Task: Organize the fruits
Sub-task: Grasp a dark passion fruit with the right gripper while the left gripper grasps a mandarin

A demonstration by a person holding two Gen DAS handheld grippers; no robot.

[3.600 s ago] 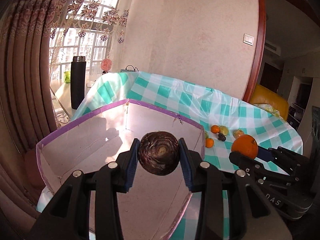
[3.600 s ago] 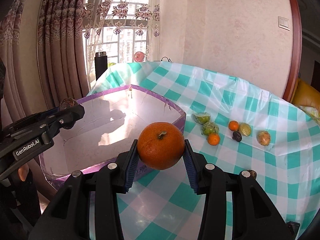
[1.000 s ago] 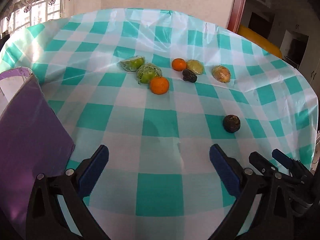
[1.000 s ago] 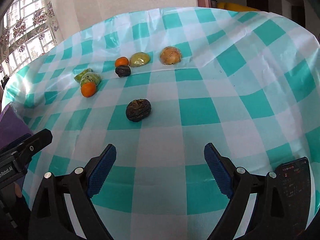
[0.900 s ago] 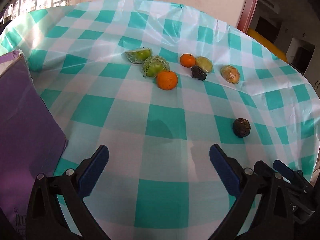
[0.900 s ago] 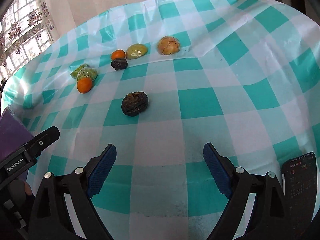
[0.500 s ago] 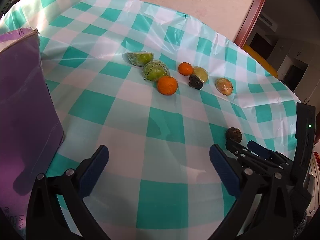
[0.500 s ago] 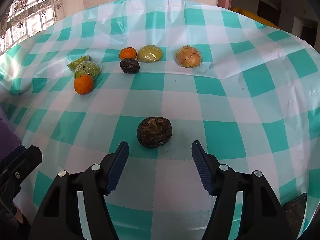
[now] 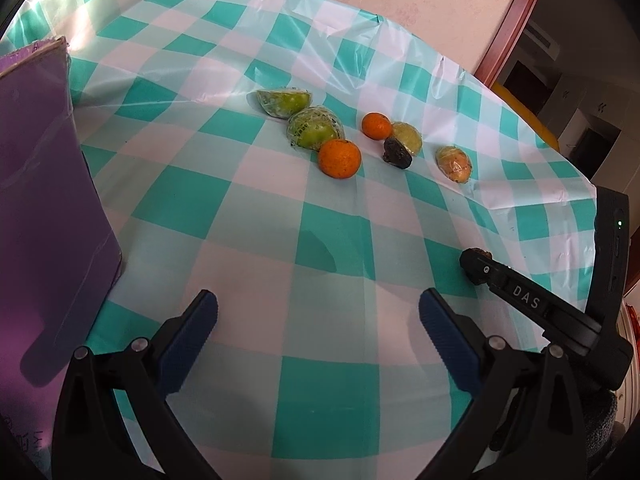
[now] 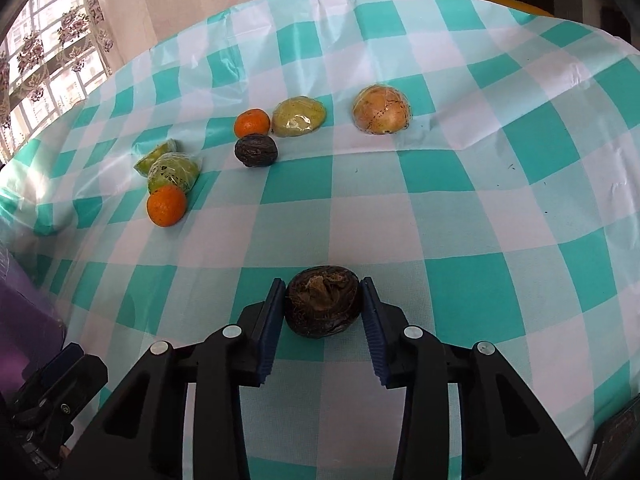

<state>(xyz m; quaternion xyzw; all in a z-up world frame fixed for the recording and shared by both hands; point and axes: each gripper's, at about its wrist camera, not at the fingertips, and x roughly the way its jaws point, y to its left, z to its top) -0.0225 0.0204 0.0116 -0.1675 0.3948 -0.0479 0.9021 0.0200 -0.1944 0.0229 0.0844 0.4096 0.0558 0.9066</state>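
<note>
Right gripper (image 10: 322,312) jaws clamped on dark wrinkled fruit (image 10: 322,306); left gripper (image 9: 316,330) jaws apart, empty. Next, probably: lift toward purple box (image 9: 44,200).

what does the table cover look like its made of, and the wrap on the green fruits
The table cover looks like thin plastic sheeting: glossy, with sharp fold creases and window glare across its teal and white checks. The green fruits seem wrapped in clear plastic film; it is shiny and wrinkled, with small printed marks on it.
</note>
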